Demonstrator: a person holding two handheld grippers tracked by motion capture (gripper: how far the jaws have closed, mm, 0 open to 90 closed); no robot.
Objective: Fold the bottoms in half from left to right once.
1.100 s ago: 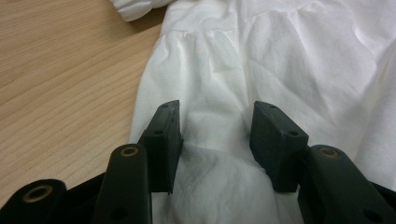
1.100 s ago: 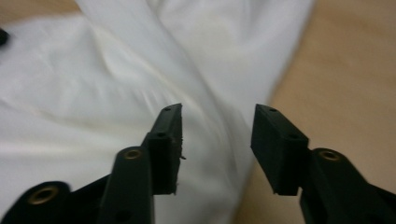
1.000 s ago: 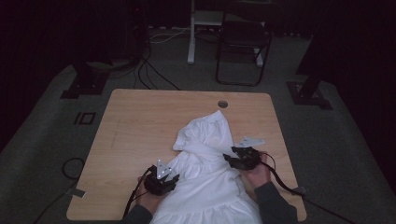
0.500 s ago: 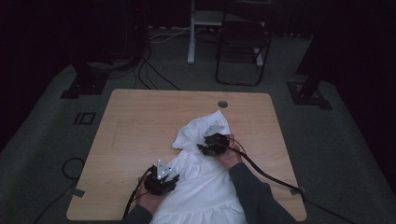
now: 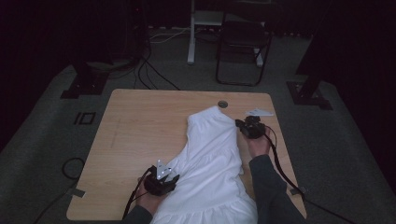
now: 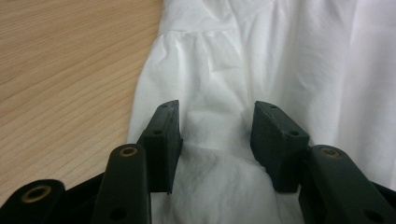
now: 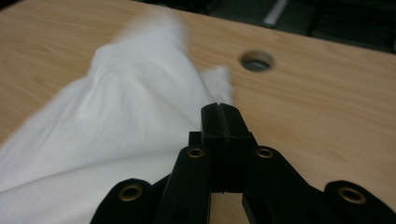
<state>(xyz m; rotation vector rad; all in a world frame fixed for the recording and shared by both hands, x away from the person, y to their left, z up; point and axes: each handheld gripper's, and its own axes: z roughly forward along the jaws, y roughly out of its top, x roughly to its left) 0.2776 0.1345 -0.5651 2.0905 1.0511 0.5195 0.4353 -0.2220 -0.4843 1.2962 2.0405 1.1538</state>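
Since half a second ago the right hand-held gripper [image 5: 248, 127] has swung out from the middle of the white garment [image 5: 210, 163] to its right edge, and the cloth's far part, bunched before, now runs out long and fairly flat toward the cable hole [image 5: 222, 103]. By my reading a fold has just been pulled open, so the spreading is well under way.

High view: the garment lies on the right half of the table [image 5: 140, 126], from near the hole down past the near edge. The left hand-held gripper [image 5: 161, 179] sits at the garment's near left edge, unmoved, apparently anchoring it.

Left gripper view: this hand-held gripper's [image 6: 215, 140] jaws stand wide apart, with a hump of white cloth [image 6: 261, 70] between them but nothing pinched; bare table wood [image 6: 70, 70] lies to the left.

Right gripper view: the right hand-held gripper's [image 7: 219, 116] jaws are pressed together at the garment's [image 7: 107, 121] edge. Whether a sliver of cloth is caught between them I cannot tell; the cloth there is blurred. The hole [image 7: 256, 60] lies just beyond.
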